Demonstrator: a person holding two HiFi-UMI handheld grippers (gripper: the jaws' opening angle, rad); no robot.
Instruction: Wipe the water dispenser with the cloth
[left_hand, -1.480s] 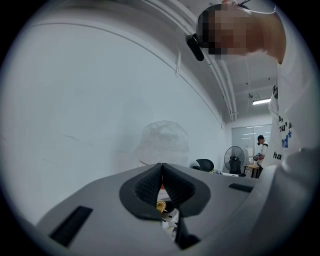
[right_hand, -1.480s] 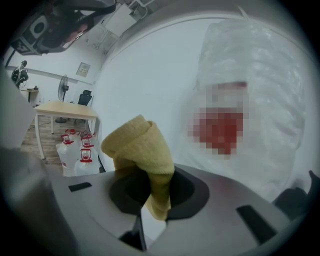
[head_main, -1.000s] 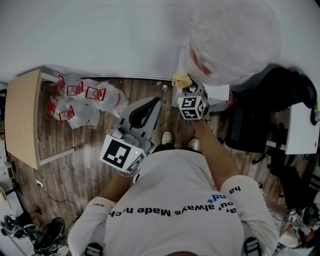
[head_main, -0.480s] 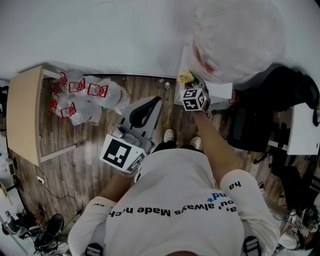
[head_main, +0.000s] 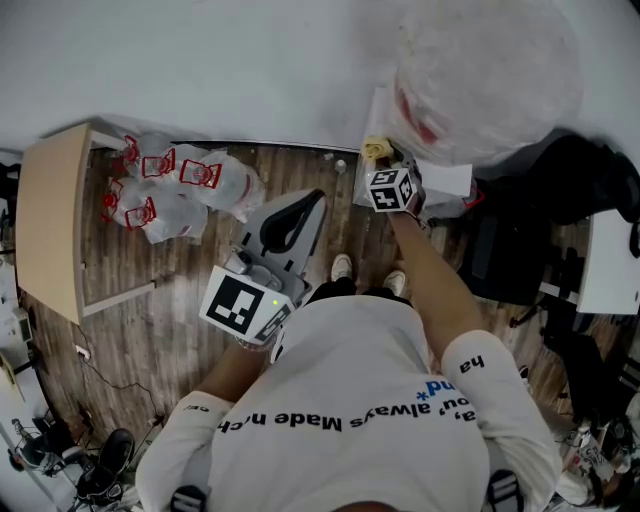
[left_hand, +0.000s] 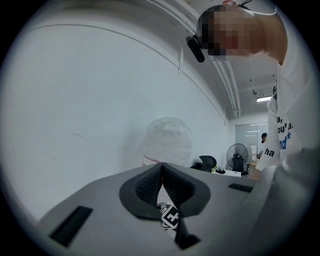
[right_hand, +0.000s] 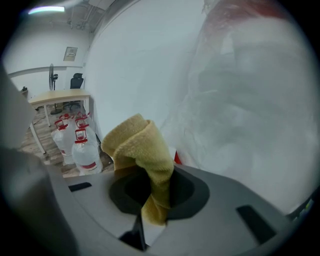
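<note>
My right gripper is shut on a folded yellow cloth, held against the top of the white water dispenser, just below its big plastic-wrapped bottle. In the right gripper view the cloth sticks up out of the closed jaws of that gripper, right beside the wrapped bottle. My left gripper hangs shut and empty over the wooden floor, left of the dispenser. The left gripper view has those jaws pressed together, with the wrapped bottle far ahead.
Several water jugs with red labels lie on the floor by the wall, next to a light wooden table. A black office chair and a white desk stand right of the dispenser. Cables and shoes lie at bottom left.
My right gripper has carried the cloth a little further away and to the right along the dispenser top. The left gripper has stayed put.
</note>
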